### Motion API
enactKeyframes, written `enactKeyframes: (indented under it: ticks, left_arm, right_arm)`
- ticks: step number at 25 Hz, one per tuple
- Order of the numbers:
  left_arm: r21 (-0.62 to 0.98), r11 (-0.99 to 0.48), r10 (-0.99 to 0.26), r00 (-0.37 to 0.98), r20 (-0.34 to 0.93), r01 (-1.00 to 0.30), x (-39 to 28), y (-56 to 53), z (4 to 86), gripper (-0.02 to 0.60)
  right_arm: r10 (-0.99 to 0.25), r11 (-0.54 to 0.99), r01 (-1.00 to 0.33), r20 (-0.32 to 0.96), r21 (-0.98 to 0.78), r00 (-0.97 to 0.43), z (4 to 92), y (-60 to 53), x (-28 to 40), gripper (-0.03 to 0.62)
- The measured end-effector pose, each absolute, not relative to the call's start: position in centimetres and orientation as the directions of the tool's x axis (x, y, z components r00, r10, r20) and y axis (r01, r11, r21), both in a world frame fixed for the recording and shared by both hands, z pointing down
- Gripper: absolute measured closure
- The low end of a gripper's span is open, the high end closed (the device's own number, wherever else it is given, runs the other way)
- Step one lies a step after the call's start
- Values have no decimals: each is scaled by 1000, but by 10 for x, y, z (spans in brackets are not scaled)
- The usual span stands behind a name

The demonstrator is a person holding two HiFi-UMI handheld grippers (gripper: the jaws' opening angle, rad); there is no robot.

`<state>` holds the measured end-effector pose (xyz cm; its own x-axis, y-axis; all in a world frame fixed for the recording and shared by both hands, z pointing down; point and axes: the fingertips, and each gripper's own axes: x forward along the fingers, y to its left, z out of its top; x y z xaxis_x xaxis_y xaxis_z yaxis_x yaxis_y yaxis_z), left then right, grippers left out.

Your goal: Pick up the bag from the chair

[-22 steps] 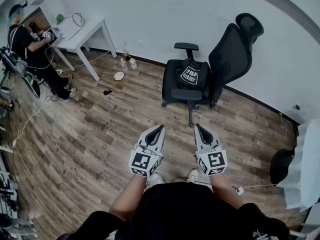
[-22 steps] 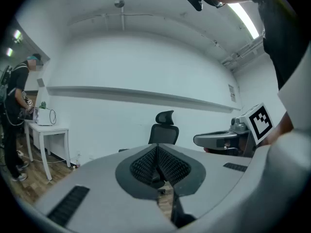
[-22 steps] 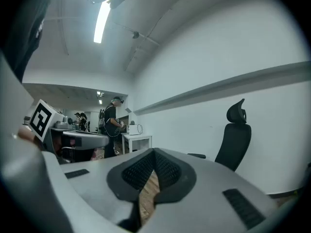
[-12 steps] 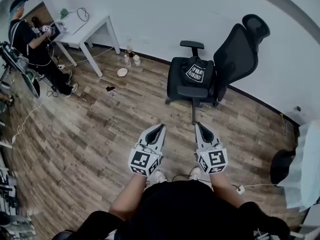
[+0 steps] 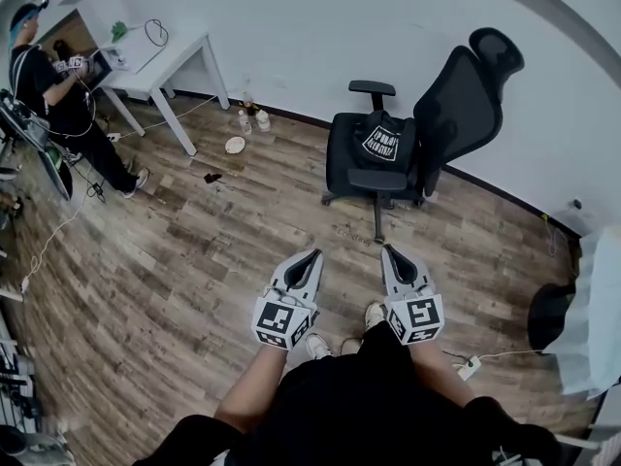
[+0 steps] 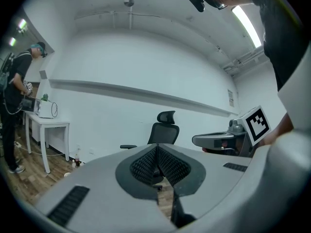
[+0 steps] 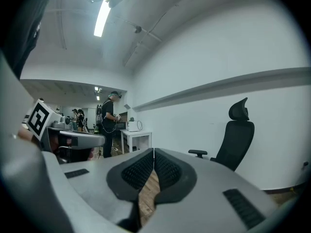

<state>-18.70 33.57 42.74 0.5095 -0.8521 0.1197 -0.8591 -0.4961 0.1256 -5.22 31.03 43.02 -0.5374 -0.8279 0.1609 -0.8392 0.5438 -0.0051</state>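
Observation:
A black bag (image 5: 379, 141) with a white printed patch lies on the seat of a black office chair (image 5: 456, 105) that stands by the far wall. My left gripper (image 5: 312, 257) and my right gripper (image 5: 390, 254) are held side by side in front of my body, well short of the chair. Both are shut with nothing between their tips. The chair's headrest (image 6: 166, 117) and backrest show over the shut left jaws. In the right gripper view the chair (image 7: 236, 137) stands to the right of the shut jaws. The bag is not visible in either gripper view.
A white table (image 5: 160, 58) stands at the back left, with a person (image 5: 53, 95) in black beside it. Bottles (image 5: 250, 116) and small items sit on the wood floor by the wall. A black stool (image 5: 547, 320) and a white cable with a plug (image 5: 468, 365) are at the right.
Both grippers have dropped slightly in the head view and stayed shut. The chair sits a little higher and further right than 0.9 s ago as the view shifted.

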Motion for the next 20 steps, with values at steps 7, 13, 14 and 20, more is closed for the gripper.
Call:
enactKeyframes:
  ticks: [7, 13, 14, 20]
  left_arm:
    - [115, -516, -840, 528, 129, -849, -170, 289, 429, 558]
    - [66, -544, -821, 547, 165, -836, -148, 241, 428, 557]
    - [61, -549, -817, 551, 172, -834, -143, 231, 428, 557]
    - [54, -567, -802, 565, 193, -822, -109, 171, 434, 557]
  right_arm:
    - [-822, 547, -836, 168, -29, -544, 437, 261, -42, 572]
    - [-816, 556, -829, 150, -55, -558, 440, 210, -32, 572]
    - [-816, 556, -829, 153, -61, -558, 442, 201, -29, 572]
    - [-812, 549, -831, 179, -92, -556, 457, 143, 1, 572]
